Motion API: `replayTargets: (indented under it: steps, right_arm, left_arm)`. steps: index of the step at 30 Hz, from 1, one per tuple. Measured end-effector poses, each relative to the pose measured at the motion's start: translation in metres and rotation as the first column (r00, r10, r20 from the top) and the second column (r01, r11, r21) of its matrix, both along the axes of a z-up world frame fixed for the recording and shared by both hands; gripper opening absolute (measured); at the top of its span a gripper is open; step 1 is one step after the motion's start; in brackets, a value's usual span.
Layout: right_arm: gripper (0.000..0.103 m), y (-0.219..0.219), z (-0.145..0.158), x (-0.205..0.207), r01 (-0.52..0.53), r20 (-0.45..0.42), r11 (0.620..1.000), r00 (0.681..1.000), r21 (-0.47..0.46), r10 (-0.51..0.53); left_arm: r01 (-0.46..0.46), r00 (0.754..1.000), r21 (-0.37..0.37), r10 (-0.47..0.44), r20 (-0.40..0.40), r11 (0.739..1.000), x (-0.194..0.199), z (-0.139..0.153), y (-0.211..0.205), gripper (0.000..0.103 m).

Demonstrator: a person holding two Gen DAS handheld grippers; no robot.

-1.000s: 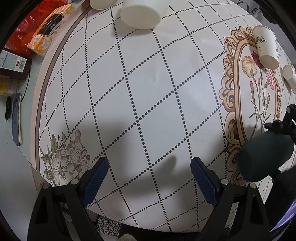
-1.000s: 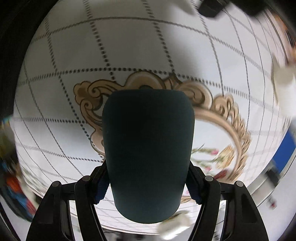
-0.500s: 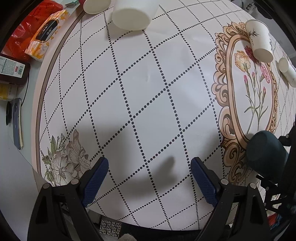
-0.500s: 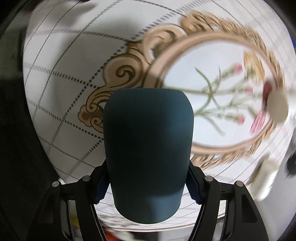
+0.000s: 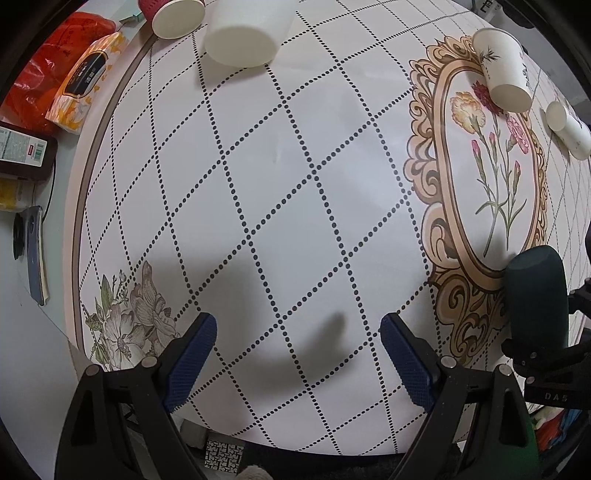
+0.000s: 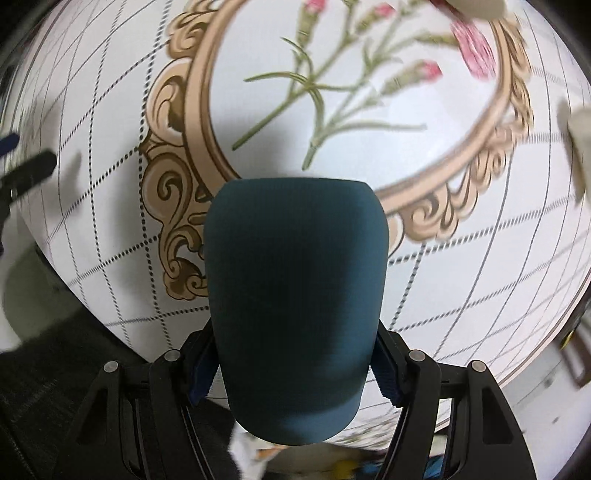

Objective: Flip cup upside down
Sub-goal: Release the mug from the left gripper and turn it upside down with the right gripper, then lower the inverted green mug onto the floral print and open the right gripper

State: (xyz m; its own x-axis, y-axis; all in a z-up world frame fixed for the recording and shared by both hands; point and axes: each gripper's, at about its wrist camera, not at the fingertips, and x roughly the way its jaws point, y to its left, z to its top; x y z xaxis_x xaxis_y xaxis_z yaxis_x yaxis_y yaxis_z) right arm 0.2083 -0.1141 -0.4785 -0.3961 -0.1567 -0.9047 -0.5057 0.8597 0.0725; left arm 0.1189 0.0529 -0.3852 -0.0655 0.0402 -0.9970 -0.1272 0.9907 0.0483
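A dark teal cup (image 6: 295, 306) fills the middle of the right wrist view, gripped between the blue pads of my right gripper (image 6: 295, 365), which is shut on its sides. It hangs over the near end of the ornate floral frame printed on the table. The same cup (image 5: 535, 299) shows at the right edge of the left wrist view, held just above the tabletop with its closed end toward the flower print. My left gripper (image 5: 297, 350) is open and empty, low over the dotted-diamond tablecloth.
In the left wrist view a white bowl-like cup (image 5: 243, 33) and a red paper cup (image 5: 173, 16) stand at the far edge. A paper cup (image 5: 504, 70) and a small white cup (image 5: 567, 127) lie at the right. Snack packets (image 5: 85, 81) lie off the table's left rim.
My right gripper has swung with the teal cup, turning it from lying sideways to pointing along the table, and moved over the floral frame. The left gripper has hardly moved.
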Motion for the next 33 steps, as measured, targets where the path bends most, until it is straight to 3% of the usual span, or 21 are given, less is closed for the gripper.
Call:
replayTargets:
  steps: [4,9,15,19,26,28,31,33]
  right_arm:
    - [0.072,-0.044,0.007,-0.008,0.085,-0.019,0.996,0.996,0.003,-0.085]
    - [0.072,-0.061,0.0,-0.016,0.138,-0.037,0.99,0.99,0.004,-0.138]
    - [0.073,-0.062,-0.003,-0.013,0.188,-0.069,0.982,0.98,-0.01,-0.188]
    - [0.086,-0.055,0.003,0.004,0.187,-0.057,0.982,0.981,-0.01,-0.187]
    - [0.087,-0.062,0.01,0.03,0.195,-0.018,0.981,0.981,-0.023,-0.195]
    - [0.085,-0.061,0.009,0.037,0.194,-0.015,0.981,0.981,-0.028,-0.195]
    - [0.071,-0.062,0.01,0.038,0.198,-0.024,0.98,0.98,-0.009,-0.198]
    - [0.071,-0.064,0.011,0.037,0.183,-0.008,0.983,0.983,-0.011,-0.183]
  left_arm:
    - [0.006,1.0,0.0,-0.006,0.001,1.0,-0.002,0.002,-0.001,0.091]
    - [0.014,1.0,0.002,-0.014,0.003,1.0,-0.003,0.004,-0.002,0.091]
    - [0.022,1.0,0.005,-0.022,0.003,1.0,-0.006,0.006,-0.003,0.091]
    - [0.025,1.0,0.007,-0.025,0.005,1.0,-0.009,0.008,-0.003,0.091]
    - [0.028,1.0,0.008,-0.028,0.007,1.0,-0.009,0.01,-0.005,0.091]
    - [0.026,1.0,0.007,-0.026,0.004,1.0,-0.009,0.009,-0.004,0.091]
    - [0.029,1.0,0.01,-0.029,0.003,1.0,-0.01,0.008,-0.004,0.091]
    - [0.033,0.999,0.01,-0.033,0.001,0.999,-0.008,0.008,-0.005,0.091]
